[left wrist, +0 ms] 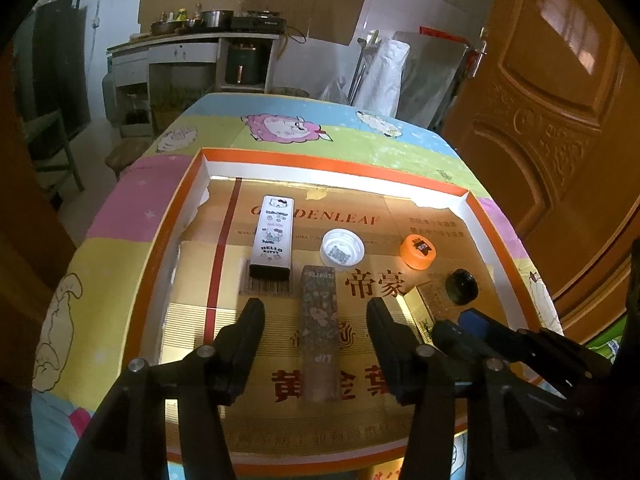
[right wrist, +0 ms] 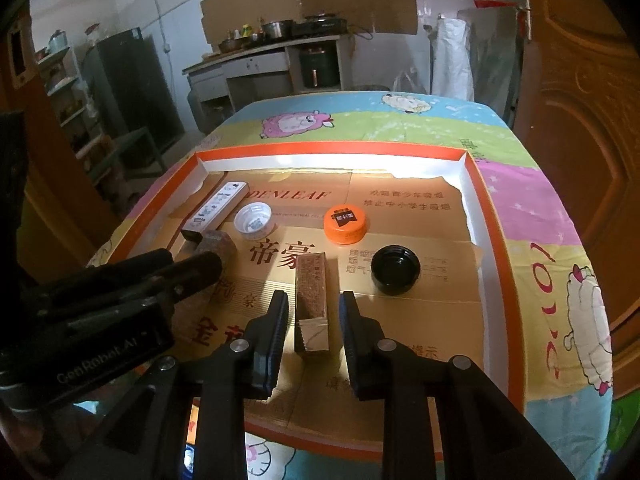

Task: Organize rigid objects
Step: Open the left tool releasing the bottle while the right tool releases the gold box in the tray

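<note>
A shallow orange-rimmed cardboard tray (left wrist: 332,161) (right wrist: 496,216) lies on the table. In it are a floral brown box (left wrist: 319,332) (right wrist: 214,246), a Hello Kitty box (left wrist: 273,236) (right wrist: 216,208), a white cap (left wrist: 342,249) (right wrist: 254,222), an orange cap (left wrist: 418,251) (right wrist: 345,223), a black cap (left wrist: 462,286) (right wrist: 396,269) and a gold-brown box (right wrist: 313,300) (left wrist: 430,300). My left gripper (left wrist: 316,312) (right wrist: 188,264) is open, its fingers on either side of the floral box. My right gripper (right wrist: 313,308) (left wrist: 452,326) is open around the gold-brown box.
The table carries a bright cartoon-sheep cloth (left wrist: 288,128) (right wrist: 560,280). A carved wooden door (left wrist: 560,120) stands close on the right. A kitchen counter with pots (left wrist: 208,28) (right wrist: 276,36) is at the back, and a stool (left wrist: 128,152) stands left of the table.
</note>
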Available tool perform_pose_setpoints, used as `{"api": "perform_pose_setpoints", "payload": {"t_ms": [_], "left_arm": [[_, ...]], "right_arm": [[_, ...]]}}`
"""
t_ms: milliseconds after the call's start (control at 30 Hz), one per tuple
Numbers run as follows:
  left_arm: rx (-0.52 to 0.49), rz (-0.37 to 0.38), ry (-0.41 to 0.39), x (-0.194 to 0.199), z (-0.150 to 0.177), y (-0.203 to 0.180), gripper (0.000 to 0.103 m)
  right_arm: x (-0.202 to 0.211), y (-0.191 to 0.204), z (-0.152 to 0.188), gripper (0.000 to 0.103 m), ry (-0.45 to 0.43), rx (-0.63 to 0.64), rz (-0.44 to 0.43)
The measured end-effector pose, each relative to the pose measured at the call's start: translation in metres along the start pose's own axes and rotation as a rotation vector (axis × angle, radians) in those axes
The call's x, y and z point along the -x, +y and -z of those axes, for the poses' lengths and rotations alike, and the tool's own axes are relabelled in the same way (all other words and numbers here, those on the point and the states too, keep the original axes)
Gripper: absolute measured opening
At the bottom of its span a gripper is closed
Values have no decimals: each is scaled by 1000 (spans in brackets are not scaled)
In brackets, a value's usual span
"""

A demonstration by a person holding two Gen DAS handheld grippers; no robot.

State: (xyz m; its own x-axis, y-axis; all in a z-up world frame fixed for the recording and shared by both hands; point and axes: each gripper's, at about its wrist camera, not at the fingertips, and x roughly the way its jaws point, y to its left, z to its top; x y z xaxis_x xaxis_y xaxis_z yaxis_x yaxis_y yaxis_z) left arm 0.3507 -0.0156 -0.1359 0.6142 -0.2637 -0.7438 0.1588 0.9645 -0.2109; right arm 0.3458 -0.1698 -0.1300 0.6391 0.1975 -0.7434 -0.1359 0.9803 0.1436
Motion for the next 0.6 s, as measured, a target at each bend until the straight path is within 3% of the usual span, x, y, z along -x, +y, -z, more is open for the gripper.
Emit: {"api": "perform_pose_setpoints", "payload": {"t_ms": [600], "left_arm": [[-10,-15,-54,37,1,-5,53]], "right_arm": [[34,4,1,27,-36,4,7]]}}
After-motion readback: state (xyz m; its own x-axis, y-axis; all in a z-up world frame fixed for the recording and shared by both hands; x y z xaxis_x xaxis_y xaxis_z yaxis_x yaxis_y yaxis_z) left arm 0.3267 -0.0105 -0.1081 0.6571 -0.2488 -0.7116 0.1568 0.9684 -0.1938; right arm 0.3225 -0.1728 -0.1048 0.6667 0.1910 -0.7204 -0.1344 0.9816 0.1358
